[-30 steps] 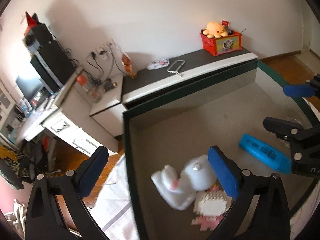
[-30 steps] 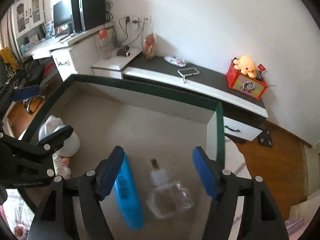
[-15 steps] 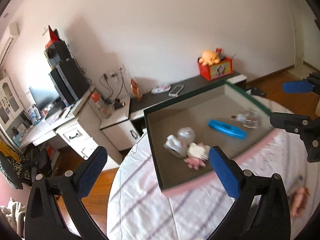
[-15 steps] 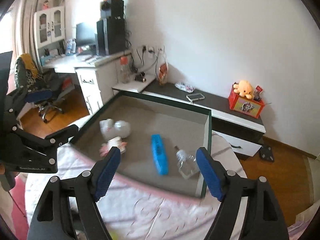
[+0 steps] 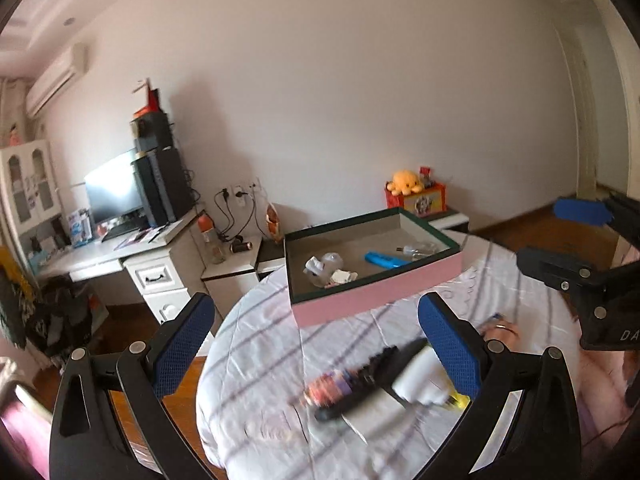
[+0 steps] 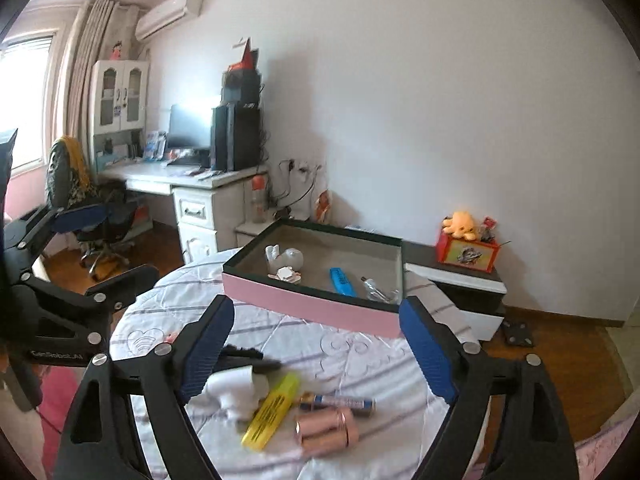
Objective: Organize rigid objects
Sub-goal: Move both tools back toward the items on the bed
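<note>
hovering wide-jawed, right gripper (image 6: 316, 354) faces pink box (image 6: 312, 310), nothing between

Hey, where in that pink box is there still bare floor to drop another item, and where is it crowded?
In the pink box, the floor is bare along the far wall and in the strip between the white figure and the blue case. The near left corner by the figure and the right end by the clear bottle are crowded.
</note>
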